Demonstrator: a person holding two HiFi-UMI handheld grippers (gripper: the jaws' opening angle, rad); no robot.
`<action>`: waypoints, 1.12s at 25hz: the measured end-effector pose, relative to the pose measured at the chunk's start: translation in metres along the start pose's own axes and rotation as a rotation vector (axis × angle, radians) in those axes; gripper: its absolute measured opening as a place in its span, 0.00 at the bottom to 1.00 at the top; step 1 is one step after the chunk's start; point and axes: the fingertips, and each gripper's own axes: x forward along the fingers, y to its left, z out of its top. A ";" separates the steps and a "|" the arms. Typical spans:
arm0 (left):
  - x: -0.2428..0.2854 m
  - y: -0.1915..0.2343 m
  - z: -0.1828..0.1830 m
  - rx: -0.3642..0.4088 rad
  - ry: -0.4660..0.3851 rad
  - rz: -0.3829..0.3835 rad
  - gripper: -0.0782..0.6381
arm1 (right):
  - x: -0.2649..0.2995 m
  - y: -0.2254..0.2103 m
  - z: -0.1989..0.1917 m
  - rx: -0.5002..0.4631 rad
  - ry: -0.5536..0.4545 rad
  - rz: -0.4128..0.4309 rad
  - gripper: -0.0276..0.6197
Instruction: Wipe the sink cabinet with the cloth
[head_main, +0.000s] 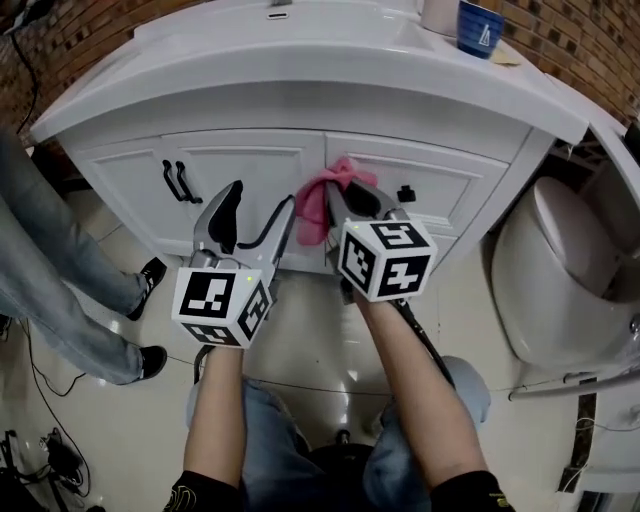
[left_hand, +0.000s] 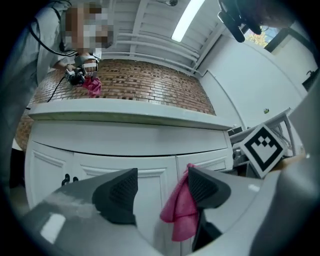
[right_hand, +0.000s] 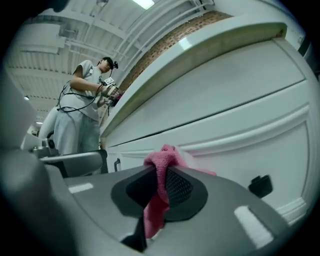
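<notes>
A white sink cabinet (head_main: 260, 160) with panelled doors fills the upper part of the head view. My right gripper (head_main: 345, 190) is shut on a pink cloth (head_main: 318, 203), which is pressed against the cabinet front near the seam between two doors. In the right gripper view the pink cloth (right_hand: 159, 185) is pinched between the dark pads (right_hand: 180, 187) and bunches up against the white door (right_hand: 240, 130). My left gripper (head_main: 255, 215) stands open just left of the cloth, holding nothing; its pads (left_hand: 120, 192) frame the door and the hanging cloth (left_hand: 179, 212).
Black handles (head_main: 178, 182) sit on the left door and a black knob (head_main: 406, 193) on the right one. A blue cup (head_main: 481, 28) stands on the counter. A white toilet (head_main: 565, 270) is to the right. A person's legs (head_main: 60, 290) stand at the left.
</notes>
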 end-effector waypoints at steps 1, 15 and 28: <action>-0.003 0.003 0.000 0.009 0.004 0.003 0.55 | 0.008 0.008 -0.007 -0.008 0.014 0.018 0.08; -0.001 0.007 0.005 -0.022 -0.022 -0.032 0.55 | -0.073 -0.107 0.009 -0.303 0.119 -0.345 0.08; 0.029 -0.042 0.003 -0.034 -0.029 -0.116 0.55 | -0.163 -0.221 0.016 -0.141 0.104 -0.657 0.08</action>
